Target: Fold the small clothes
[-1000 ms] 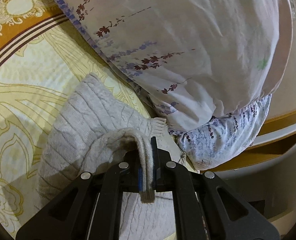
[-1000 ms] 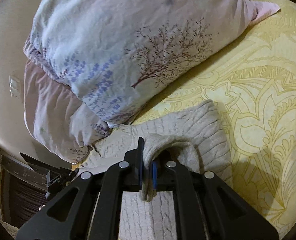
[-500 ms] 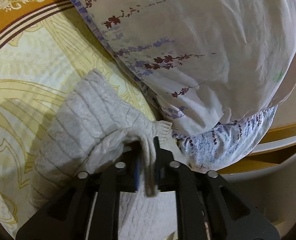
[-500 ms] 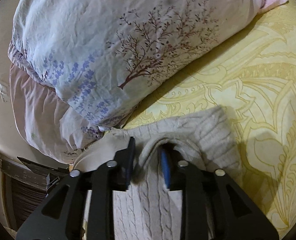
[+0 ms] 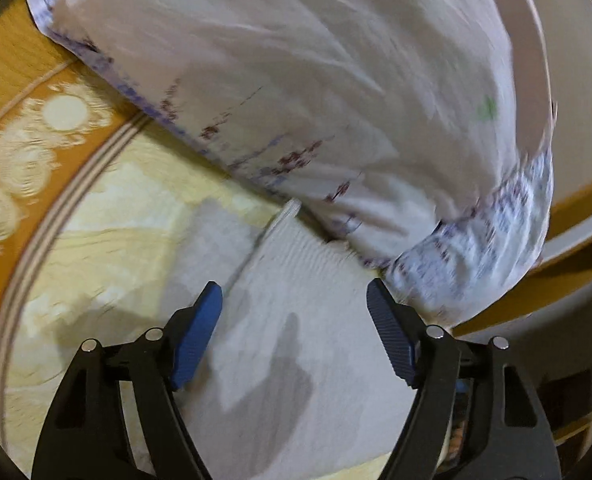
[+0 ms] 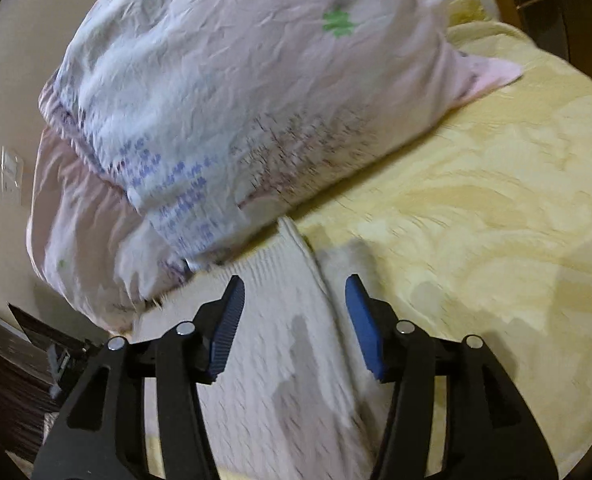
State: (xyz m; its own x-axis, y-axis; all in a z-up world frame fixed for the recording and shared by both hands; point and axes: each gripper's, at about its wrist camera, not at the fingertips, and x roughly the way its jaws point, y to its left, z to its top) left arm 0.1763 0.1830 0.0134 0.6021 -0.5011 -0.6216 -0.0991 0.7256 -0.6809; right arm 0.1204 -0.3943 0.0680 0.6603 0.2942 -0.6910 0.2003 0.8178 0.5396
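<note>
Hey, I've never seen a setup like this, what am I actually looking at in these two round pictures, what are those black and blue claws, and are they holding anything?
There is no robot here. A person holds a hand-operated two-finger gripper in each hand, and each gripper carries a wide-angle camera looking forward along its fingers. That is why both pictures are round and bent at the edges.

One picture comes from the left gripper, the other from the right gripper. The black arms with blue pads are the gripper fingers. Both stand open, with nothing between them.

Under them lies a pale knitted garment, spread on a yellow patterned bedspread. Its far edge reaches a big floral pillow, which seems to be stacked on a second one. Both pictures are blurred by movement, so finer detail is hard to make out.
</note>
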